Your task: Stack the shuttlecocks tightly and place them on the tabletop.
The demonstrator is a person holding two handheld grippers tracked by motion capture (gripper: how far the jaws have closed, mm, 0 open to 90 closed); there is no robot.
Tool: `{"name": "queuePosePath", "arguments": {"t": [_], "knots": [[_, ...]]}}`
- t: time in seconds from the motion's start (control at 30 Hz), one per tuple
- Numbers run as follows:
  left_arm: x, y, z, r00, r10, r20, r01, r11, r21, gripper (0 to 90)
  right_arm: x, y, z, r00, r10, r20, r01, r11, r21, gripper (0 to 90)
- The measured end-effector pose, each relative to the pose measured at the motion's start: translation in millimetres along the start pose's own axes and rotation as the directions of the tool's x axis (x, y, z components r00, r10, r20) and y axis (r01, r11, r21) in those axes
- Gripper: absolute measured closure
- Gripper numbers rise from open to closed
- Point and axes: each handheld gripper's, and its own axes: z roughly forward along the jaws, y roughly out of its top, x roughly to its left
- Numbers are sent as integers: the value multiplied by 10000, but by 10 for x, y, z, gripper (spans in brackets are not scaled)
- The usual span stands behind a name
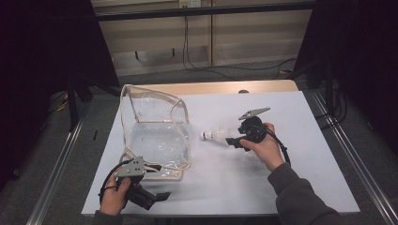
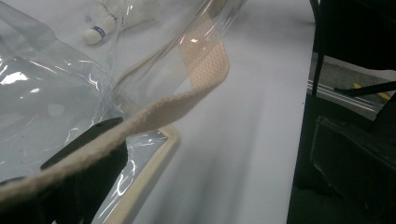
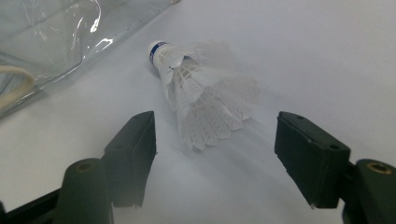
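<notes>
Room: dark surroundings, pale panelled wall at the back with cables hanging down it, grey floor around the table.
Table [image 1: 281, 187]: flat white matte top on a wooden board, bare apart from two things, so both grippers have room to work.
Bag [image 1: 155, 136]: clear soft plastic, boxy, edged in cream webbing; it stands on the left half of the table with its mouth gaping, glossy and creased, likely propped that way so something can be dropped in.
Strap [image 2: 205, 74]: woven cream band, flat and limp, looping from the bag's rim down across the left gripper's jaw.
Left gripper [image 1: 157, 196]: at the table's near left corner, just beside the bag; the strap lies over its black jaw, but whether the jaws clamp it I cannot tell. It seems placed to steady the bag.
Right gripper [image 3: 215, 158]: black blocky jaws spread wide, nothing pinched; they flank the feather end without touching it.
Shuttlecock [image 3: 201, 93]: on its side on the table, right of the bag, white ribbed feather skirt, rounded cork with a blue band pointing towards the bag; light and fragile, so a soft grip suits it.
</notes>
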Motion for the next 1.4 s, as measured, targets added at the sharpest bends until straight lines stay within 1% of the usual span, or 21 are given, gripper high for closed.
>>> {"name": "queuePosePath", "arguments": {"t": [0.1,0.23,0.3,0.43,0.63,0.7,0.77,0.87,0.93,0.97,1.0,1.2,1.27,1.4], "knots": [[-2,-2,3,10000,-11,13,11,10000,-30,39,-7,-15,-34,9999,32,119,-33,10000,39,266],[-3,-2,4,10000,-27,7,27,10000,-28,39,-27,-38,-86,9997,44,229,-43,10000,-44,249],[-2,0,4,10000,-30,1,30,10000,-32,39,-39,-48,-112,9996,134,233,-132,9999,-69,240],[-4,0,5,10000,-32,-5,32,10000,-22,39,-54,-72,-163,9990,192,401,-181,9995,-259,232],[-3,-1,5,10000,-31,15,31,10000,-34,39,-82,-123,-201,9986,414,316,-405,9988,-291,211],[-2,-1,4,10000,-23,3,23,10000,-33,39,-88,-133,-216,9987,408,304,-401,9989,-223,197],[-2,0,4,10000,-31,13,31,10000,-32,39,-86,-141,-235,9987,423,287,-415,9987,-282,197],[-2,0,4,10000,-27,1,27,10000,-35,39,-81,-153,-271,9985,399,381,-387,9988,-314,189],[-2,0,4,10000,-27,2,27,10000,-32,39,-86,-162,-287,9983,445,364,-433,9985,-330,171],[-2,0,2,10000,-14,6,14,10000,-22,39,-89,-168,-297,9978,574,337,-563,9978,-348,154],[-2,0,1,10000,-14,4,14,10000,-23,39,-99,-177,-304,9978,602,290,-591,9976,-357,139],[-1,-1,1,10000,-6,7,6,10000,-25,39,-135,-224,-377,9975,651,283,-639,9971,-415,118],[-2,0,3,10000,-14,4,14,10000,-24,39,-149,-240,-388,9974,604,385,-585,9971,-481,113],[-3,-1,7,10000,-35,-9,35,10000,-58,39,-174,-294,-392,9971,663,373,-646,9968,-466,111]]}}
